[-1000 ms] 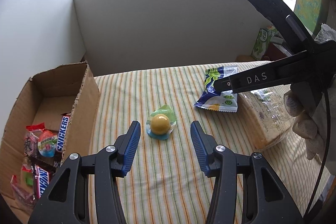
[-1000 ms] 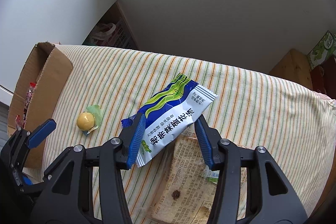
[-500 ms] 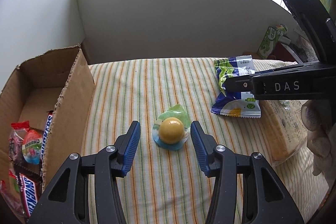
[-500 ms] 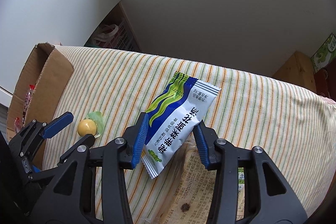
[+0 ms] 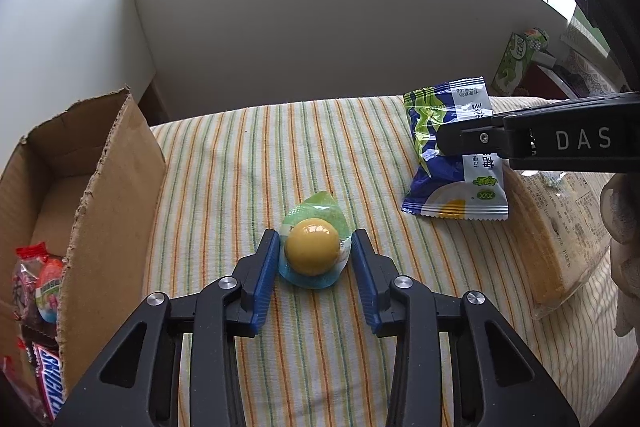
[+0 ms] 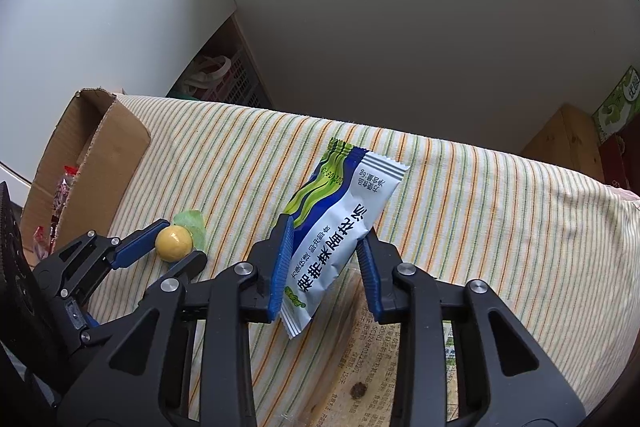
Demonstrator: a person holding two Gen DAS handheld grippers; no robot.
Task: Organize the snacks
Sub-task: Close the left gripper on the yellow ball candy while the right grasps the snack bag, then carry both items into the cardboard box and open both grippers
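Through the left wrist camera I am pointing my left gripper (image 5: 312, 253) steeply down at the striped tablecloth (image 5: 224, 163), and its jaws are closing around the yellow jelly cup (image 5: 313, 247), which is sitting on the cloth with its green and blue wrapper edges spreading out between the blue pads; the pads are standing just beside the cup on each side, and I cannot tell whether they are pressing it. A second ago the cup was lying well ahead of wide-open jaws; now the gripper has come down and forward so that the cup is sitting between the tips. To the left the cardboard box (image 5: 100, 163) is standing open with Snickers bars (image 5: 50, 383) and other wrapped snacks inside. At the right my right gripper (image 5: 464, 141) is reaching in level, clamped across the blue and green packet (image 5: 454, 193); a gloved hand (image 5: 622, 211) is showing at the frame's edge. Through the right wrist camera I am aiming the right gripper (image 6: 326, 259) down over a clear-wrapped flat package (image 6: 380, 359), its jaws closing on the packet (image 6: 344, 231), with both pads touching its sides and the packet tilting up and away between them. A second ago the jaws were standing wider around it. The left gripper (image 6: 176, 247) is straddling the jelly cup (image 6: 173, 244) beside the box (image 6: 104, 155).
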